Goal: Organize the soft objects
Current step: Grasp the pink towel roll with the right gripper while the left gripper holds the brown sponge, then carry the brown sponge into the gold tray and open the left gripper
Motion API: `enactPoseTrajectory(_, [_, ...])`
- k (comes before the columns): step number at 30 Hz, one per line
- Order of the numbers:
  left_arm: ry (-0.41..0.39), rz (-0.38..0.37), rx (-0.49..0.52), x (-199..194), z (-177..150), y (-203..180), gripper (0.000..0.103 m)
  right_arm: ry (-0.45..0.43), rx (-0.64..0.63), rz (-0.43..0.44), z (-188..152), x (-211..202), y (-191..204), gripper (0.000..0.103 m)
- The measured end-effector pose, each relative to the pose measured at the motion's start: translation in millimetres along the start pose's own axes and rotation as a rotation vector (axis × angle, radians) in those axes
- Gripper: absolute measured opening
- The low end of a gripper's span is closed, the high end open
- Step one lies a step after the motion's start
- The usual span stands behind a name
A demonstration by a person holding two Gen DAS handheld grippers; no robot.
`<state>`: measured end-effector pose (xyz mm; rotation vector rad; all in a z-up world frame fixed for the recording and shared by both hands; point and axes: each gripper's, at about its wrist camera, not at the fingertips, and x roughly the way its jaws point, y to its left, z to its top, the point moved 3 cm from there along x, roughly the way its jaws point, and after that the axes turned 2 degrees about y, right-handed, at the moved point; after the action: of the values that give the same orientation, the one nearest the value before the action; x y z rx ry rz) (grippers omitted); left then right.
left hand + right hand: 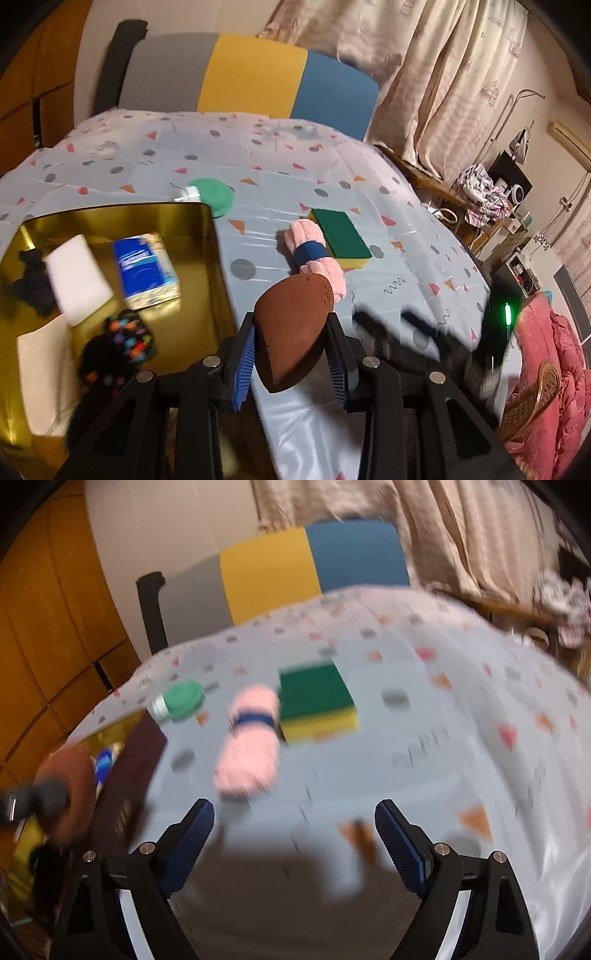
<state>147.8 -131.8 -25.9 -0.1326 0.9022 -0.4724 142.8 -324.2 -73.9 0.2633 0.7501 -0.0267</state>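
brown sponge (291, 332) clenched in your left gripper (291, 354), gold tin (207, 258) just to its left.

its long axis runs along the fingers, pointed end toward you, hanging over the worktop (295, 166) beside the tin's right wall, so the drop lies leftward. your right gripper (295, 834) is released and empty, nearer the pink roll (251, 738) lying ahead of it, long axis pointing away, touching the green scouring sponge (314, 701). patterned cloth, chair and curtains behind.
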Motion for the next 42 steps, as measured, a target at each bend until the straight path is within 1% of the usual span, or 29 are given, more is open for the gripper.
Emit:
enactPoseTrajectory(2, [-0.008,-0.001,-0.013,-10,-6,9,0.035,-0.004,-0.023,0.015,16,8,10,0.089])
enactPoseTrajectory(3, [-0.009,-0.001,-0.026,-15,-9,15,0.035,0.012,-0.042,0.018,25,17,18,0.088])
enactPoseTrajectory(5, [-0.009,-0.003,-0.044,-21,-12,25,0.035,0.040,-0.078,0.005,33,33,30,0.079])
enactPoseTrajectory(6, [-0.012,0.003,-0.056,-25,-14,32,0.035,0.060,-0.090,-0.009,36,44,35,0.077])
enactPoseTrajectory(8, [-0.017,0.007,-0.075,-33,-18,41,0.035,0.098,-0.076,-0.013,39,61,39,0.073])
enactPoseTrajectory(10, [-0.025,0.014,-0.091,-40,-22,53,0.035,0.136,-0.029,-0.015,39,77,37,0.069])
enactPoseTrajectory(12, [-0.032,0.021,-0.102,-46,-25,61,0.035,0.158,0.003,-0.020,37,89,34,0.061])
enactPoseTrajectory(13, [-0.034,0.023,-0.111,-49,-27,67,0.035,0.169,0.005,-0.031,34,94,34,0.053])
enactPoseTrajectory(14, [-0.035,0.027,-0.119,-51,-29,72,0.036,0.171,0.003,-0.042,33,96,34,0.048])
enactPoseTrajectory(16, [-0.039,0.030,-0.141,-55,-32,82,0.036,0.158,-0.001,-0.046,34,95,34,0.043])
enactPoseTrajectory(22, [-0.051,0.043,-0.194,-64,-36,104,0.036,0.151,-0.036,-0.088,30,94,38,0.041])
enactPoseTrajectory(25, [-0.067,0.054,-0.208,-73,-36,114,0.036,0.141,-0.044,-0.094,29,92,39,0.039])
enactPoseTrajectory(33, [-0.112,0.139,-0.284,-98,-35,158,0.036,0.096,-0.034,-0.087,27,77,38,0.037])
enactPoseTrajectory(37, [-0.101,0.185,-0.315,-95,-34,183,0.036,0.074,-0.085,-0.085,23,61,46,0.037])
enactPoseTrajectory(42, [-0.093,0.222,-0.332,-84,-30,202,0.036,0.044,-0.122,-0.076,10,40,54,0.037])
